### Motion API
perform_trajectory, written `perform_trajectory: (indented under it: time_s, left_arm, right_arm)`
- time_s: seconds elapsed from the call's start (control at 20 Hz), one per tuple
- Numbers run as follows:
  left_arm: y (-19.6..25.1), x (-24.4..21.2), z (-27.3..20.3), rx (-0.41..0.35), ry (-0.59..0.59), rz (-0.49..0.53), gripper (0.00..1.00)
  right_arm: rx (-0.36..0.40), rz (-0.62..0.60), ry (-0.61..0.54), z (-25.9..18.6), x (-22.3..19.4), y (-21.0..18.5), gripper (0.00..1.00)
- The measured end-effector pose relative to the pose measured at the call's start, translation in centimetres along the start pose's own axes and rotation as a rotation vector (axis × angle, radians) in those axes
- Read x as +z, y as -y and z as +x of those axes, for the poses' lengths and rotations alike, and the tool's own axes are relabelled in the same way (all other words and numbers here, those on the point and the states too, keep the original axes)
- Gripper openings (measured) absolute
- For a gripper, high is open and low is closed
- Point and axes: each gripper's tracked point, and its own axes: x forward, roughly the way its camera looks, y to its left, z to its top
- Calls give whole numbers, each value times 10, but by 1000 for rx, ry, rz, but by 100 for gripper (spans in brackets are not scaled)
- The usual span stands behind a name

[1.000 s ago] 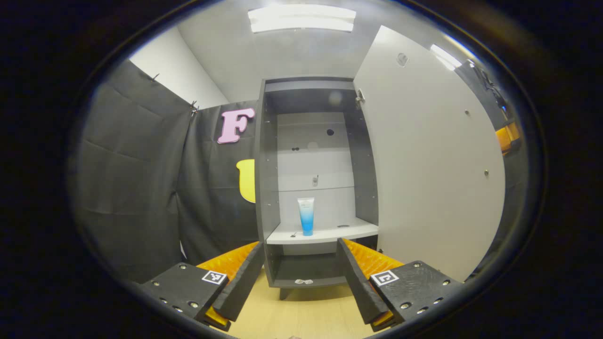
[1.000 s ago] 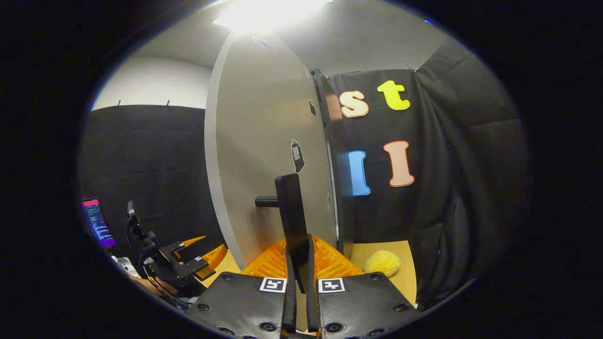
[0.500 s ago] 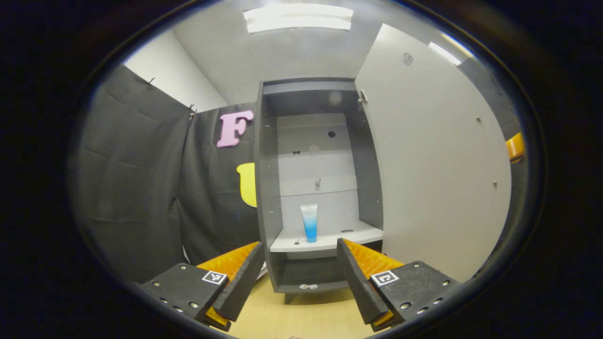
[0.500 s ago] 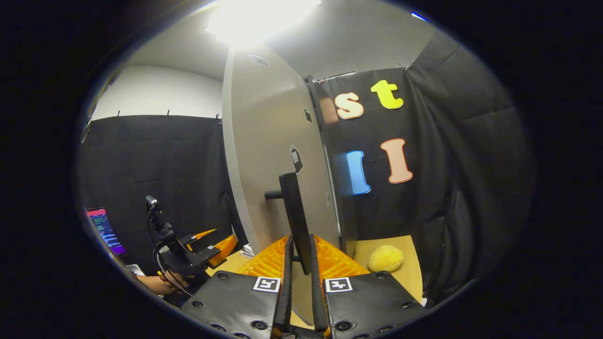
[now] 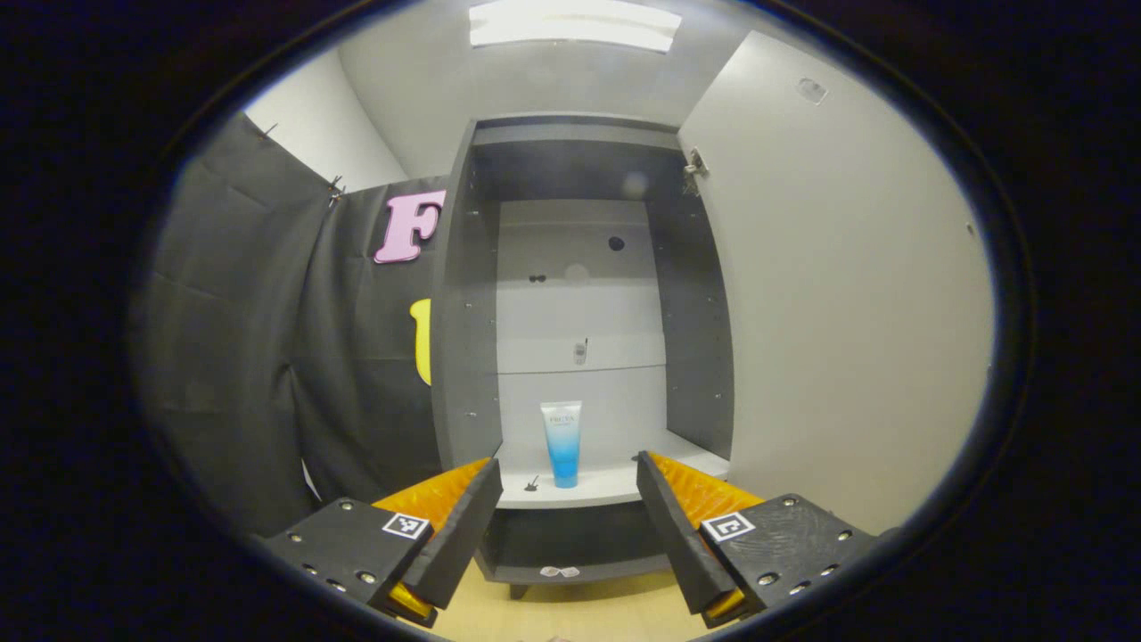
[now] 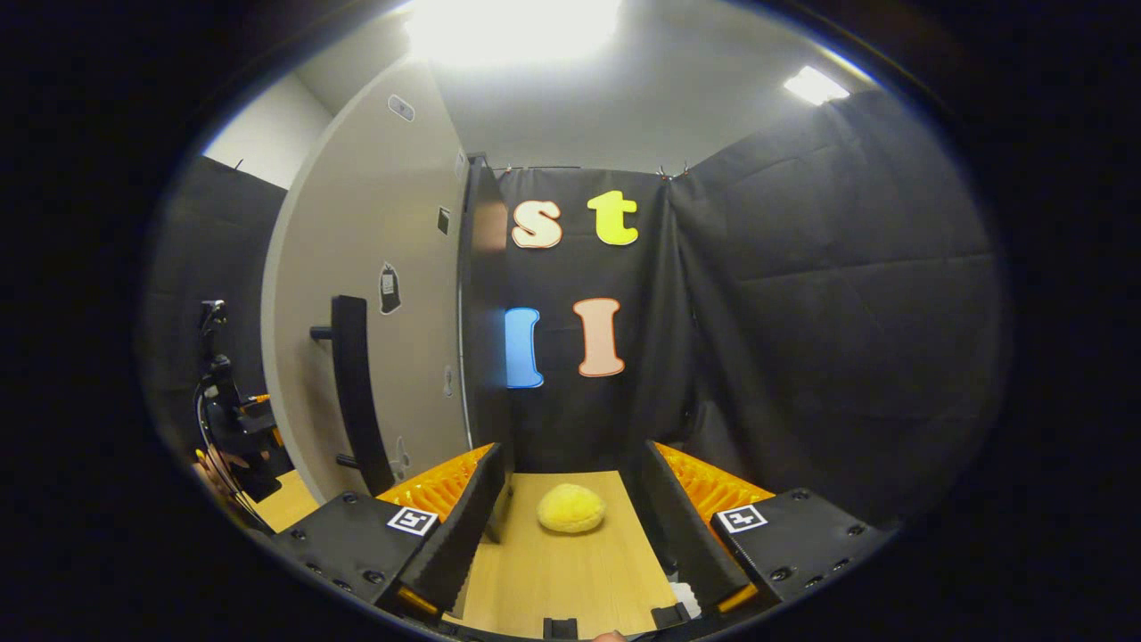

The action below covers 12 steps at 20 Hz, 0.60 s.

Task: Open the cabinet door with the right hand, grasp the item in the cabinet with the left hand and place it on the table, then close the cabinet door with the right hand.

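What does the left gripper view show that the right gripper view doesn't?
Left gripper view: the cabinet interior, with a blue-and-white tube standing upright on its shelf. Right gripper view: the outer face of the cabinet door with its dark handle, and a yellow fuzzy lump on the table beyond the open right tool. Shared: the open cabinet door and the wooden table.

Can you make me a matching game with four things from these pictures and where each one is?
Things:
1. blue tube
2. yellow fuzzy ball
3. black door handle
4. left claw

Places or states:
A. lying on the wooden table
B. fixed to the outside of the open cabinet door
C. open, pointing at the cabinet
D. standing upright on the cabinet shelf

Pairs: 1-D, 2-A, 3-B, 4-C
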Motion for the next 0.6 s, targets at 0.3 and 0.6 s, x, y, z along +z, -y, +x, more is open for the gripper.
perform_trajectory:
  time_s: [0.3,0.6]
  left_arm:
    - [-11,-9,71,-39,-18,11,95]
    - [-13,-40,129,-84,-76,-8,95]
  right_arm:
    - [-90,13,-36,24,-17,8,98]
    - [-186,31,-79,43,-34,15,98]
